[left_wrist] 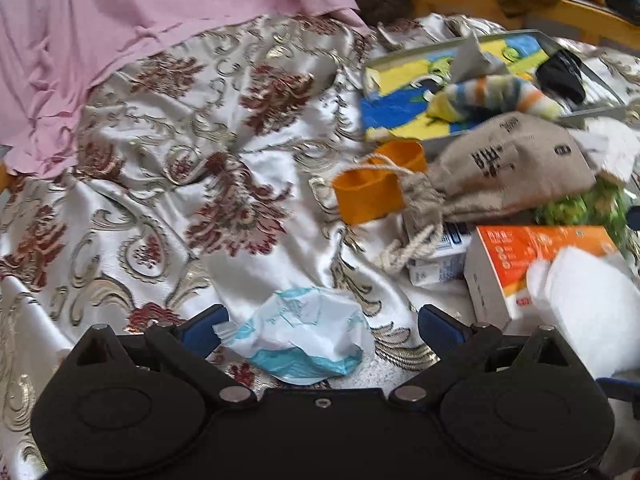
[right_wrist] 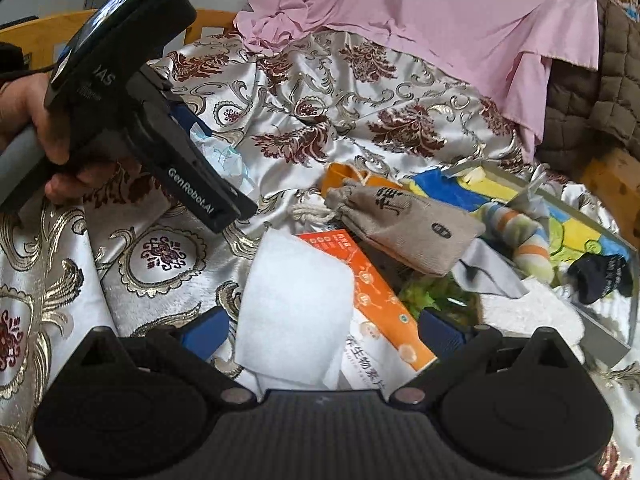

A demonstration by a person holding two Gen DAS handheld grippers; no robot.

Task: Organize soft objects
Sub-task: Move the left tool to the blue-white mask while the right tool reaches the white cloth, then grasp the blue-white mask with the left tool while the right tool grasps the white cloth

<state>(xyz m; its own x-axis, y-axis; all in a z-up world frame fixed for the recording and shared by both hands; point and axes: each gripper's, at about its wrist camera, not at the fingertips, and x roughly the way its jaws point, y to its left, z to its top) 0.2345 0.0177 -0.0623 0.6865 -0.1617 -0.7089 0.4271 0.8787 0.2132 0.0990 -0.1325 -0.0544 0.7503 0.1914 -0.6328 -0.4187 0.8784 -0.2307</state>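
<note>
White pad lies on bed, propped on orange box, directly between right tongs, spread wide, nothing held. Left tongs also wide, straddling crumpled wrapper. Right nearer pad.

bedspread silver, maroon-gold floral | sheet pink | pouch beige | sock striped

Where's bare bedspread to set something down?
Free: the patterned bedspread between the pink sheet and the orange cups. Crowded on the right: burlap pouch, orange box, white pad, tray.
</note>
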